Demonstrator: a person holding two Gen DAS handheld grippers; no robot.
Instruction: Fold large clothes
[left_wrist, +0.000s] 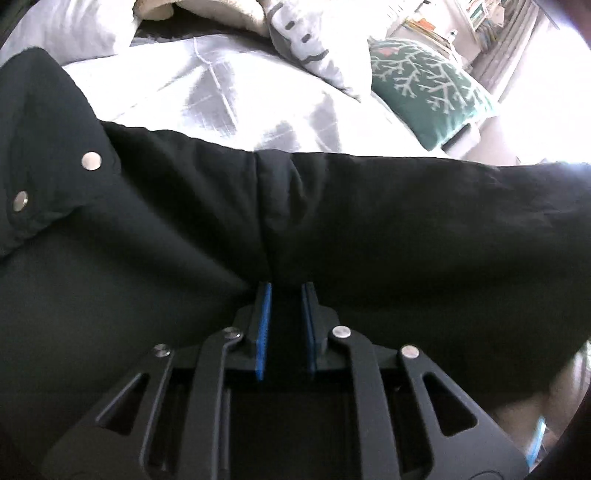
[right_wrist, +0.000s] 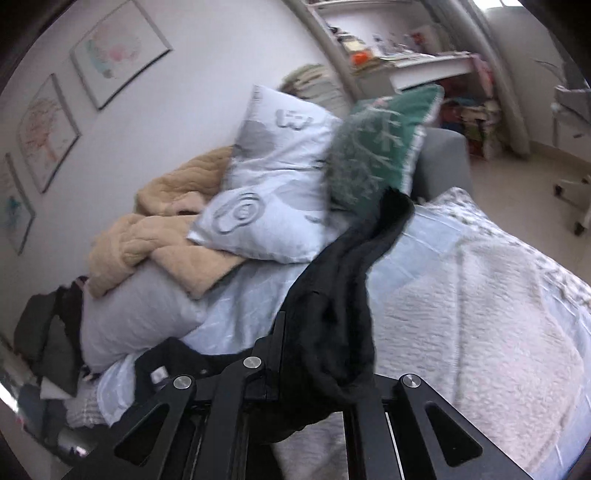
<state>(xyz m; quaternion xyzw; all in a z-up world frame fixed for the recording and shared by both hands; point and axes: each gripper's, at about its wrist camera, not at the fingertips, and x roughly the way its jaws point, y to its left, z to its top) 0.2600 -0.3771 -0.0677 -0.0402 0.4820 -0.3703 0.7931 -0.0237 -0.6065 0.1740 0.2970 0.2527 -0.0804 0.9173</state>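
Observation:
A large black jacket (left_wrist: 184, 229) with silver snap buttons fills the left wrist view, spread across the bed. My left gripper (left_wrist: 286, 291) is shut on a pinched fold of it, the blue pads (left_wrist: 263, 325) close together with black cloth between them. In the right wrist view my right gripper (right_wrist: 317, 332) is shut on another part of the black jacket (right_wrist: 343, 280), which hangs over the fingers and trails up and to the right above the bed. The right fingertips are hidden under the cloth.
The bed has a pale blue duvet (right_wrist: 258, 295) and a white quilted blanket (right_wrist: 480, 314). A grey-white pillow (right_wrist: 273, 177), a green pillow (right_wrist: 380, 147), a tan blanket (right_wrist: 162, 236) and a grey cushion (right_wrist: 136, 314) lie at the head. Dark bags stand at the left.

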